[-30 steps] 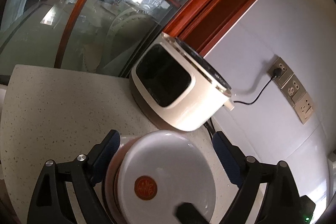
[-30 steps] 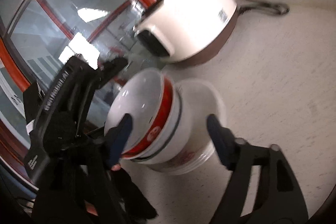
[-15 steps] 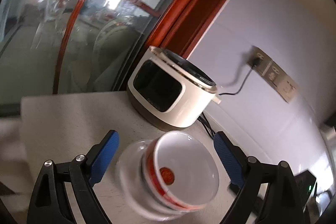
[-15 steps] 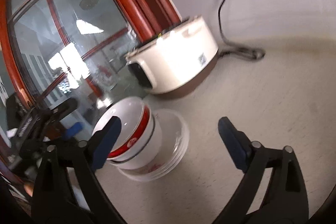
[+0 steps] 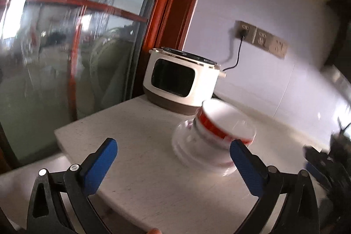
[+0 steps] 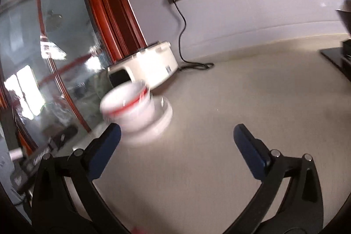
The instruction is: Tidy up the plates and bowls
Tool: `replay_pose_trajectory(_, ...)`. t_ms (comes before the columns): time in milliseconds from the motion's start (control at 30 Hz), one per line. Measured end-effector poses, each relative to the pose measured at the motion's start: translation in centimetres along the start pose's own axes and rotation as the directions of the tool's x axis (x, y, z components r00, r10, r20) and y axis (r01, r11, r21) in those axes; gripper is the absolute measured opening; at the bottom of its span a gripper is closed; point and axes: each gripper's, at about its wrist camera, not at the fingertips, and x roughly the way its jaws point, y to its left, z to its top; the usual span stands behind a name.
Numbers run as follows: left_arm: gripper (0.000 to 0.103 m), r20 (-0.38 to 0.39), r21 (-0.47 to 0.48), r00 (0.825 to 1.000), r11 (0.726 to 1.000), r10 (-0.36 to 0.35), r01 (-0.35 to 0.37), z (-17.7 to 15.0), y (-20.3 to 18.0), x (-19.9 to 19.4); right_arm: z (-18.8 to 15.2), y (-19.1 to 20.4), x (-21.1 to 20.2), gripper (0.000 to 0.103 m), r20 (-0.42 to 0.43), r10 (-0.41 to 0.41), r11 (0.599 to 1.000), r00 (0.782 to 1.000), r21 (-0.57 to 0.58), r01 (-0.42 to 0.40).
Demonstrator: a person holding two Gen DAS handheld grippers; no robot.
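Observation:
White bowls with a red band sit stacked on white plates on the pale counter, blurred by motion. My left gripper is short of the stack, its jaws opening wide, with nothing between the blue pads; the stack lies just beyond the right fingertip. In the right wrist view the bowls and plates stand ahead of the left fingertip. My right gripper is also opening, holding nothing, with bare counter between its fingers.
A white rice cooker stands behind the stack, its cord plugged into wall sockets. A glass pane in a red wooden frame closes the left side. The counter edge runs at the near left. Dark objects sit far right.
Both grippers have drawn back from the stack and spread wider. The bowls, tilted close between the jaws a second ago, now sit on the plates farther away.

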Motion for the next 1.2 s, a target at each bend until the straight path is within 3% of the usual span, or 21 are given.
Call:
replay_pose_trajectory(167, 0.103, -0.014, 0.074, 1.000, 0.997, -0.011, 0.012, -3.2, -0.4, -1.1, -5.0, 3.5, -0.9, 0.103, -0.026, -0.115, 0.979, 0.993, -0.173, 0.109)
replay_pose_trajectory(300, 0.103, -0.040, 0.080, 0.998, 0.996, -0.042, 0.045, -5.1, -0.8, -1.8, -6.6, 3.5, -1.7, 0.103, -0.008, -0.136, 0.978, 0.991, -0.159, 0.133)
replay_pose_trajectory(867, 0.103, -0.055, 0.171, 0.997, 0.985, 0.045, -0.035, -7.1, -1.2, -1.3, -7.8, 3.2, -2.5, 0.103, -0.004, -0.158, 0.974, 0.987, -0.166, 0.155)
replay_pose_trajectory(1200, 0.103, -0.051, 0.201, 0.998, 0.979, 0.042, -0.031, -7.5, -1.3, -1.5, -7.9, 3.6, -2.4, 0.103, -0.007, -0.154, 0.974, 0.988, -0.167, 0.151)
